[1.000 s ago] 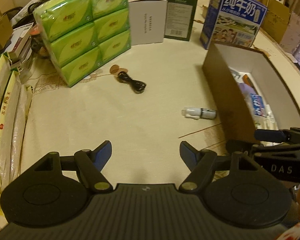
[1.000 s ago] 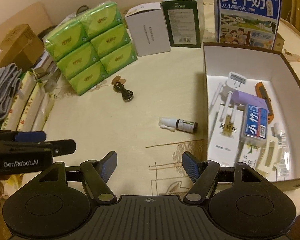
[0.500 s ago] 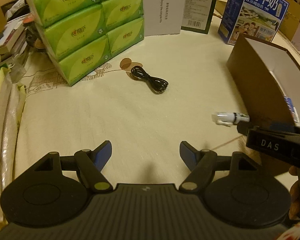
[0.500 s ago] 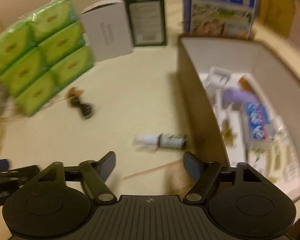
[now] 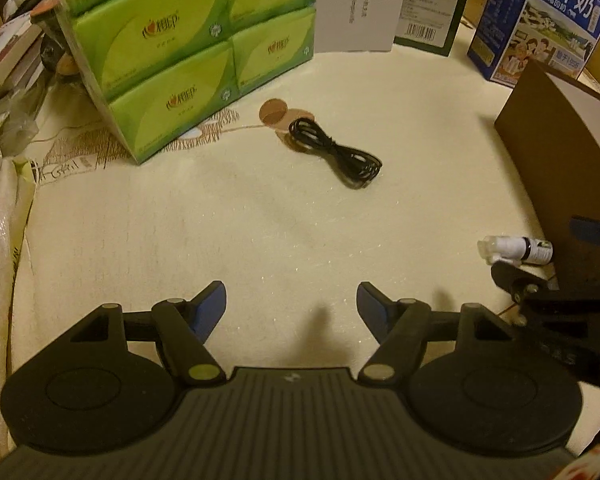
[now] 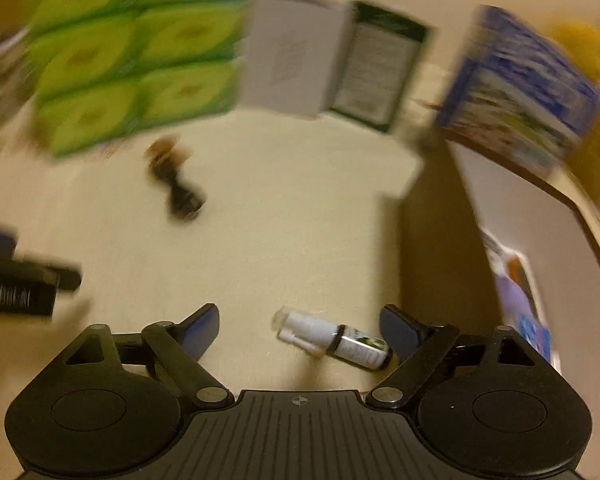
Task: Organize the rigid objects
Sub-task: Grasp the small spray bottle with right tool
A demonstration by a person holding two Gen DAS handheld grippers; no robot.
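Observation:
A small spray bottle (image 6: 334,338) with a white cap lies on its side on the cream tablecloth, beside the brown cardboard box (image 6: 432,248). My right gripper (image 6: 300,330) is open and low over it, the bottle lying between the fingers, nearer the right one. It also shows in the left wrist view (image 5: 516,249). A coiled black cable (image 5: 334,152) lies mid-table. My left gripper (image 5: 291,300) is open and empty, short of the cable. The box holds several items (image 6: 520,292).
A stack of green tissue packs (image 5: 188,40) stands at the back left. A white box (image 5: 356,4), a green box (image 5: 432,0) and a blue milk carton (image 5: 540,24) line the back. Bags and books (image 5: 4,92) crowd the left edge.
Both grippers moved forward and lower. The right gripper swung left and down onto the spray bottle, which now lies between its fingers. The left gripper came closer to the cable.

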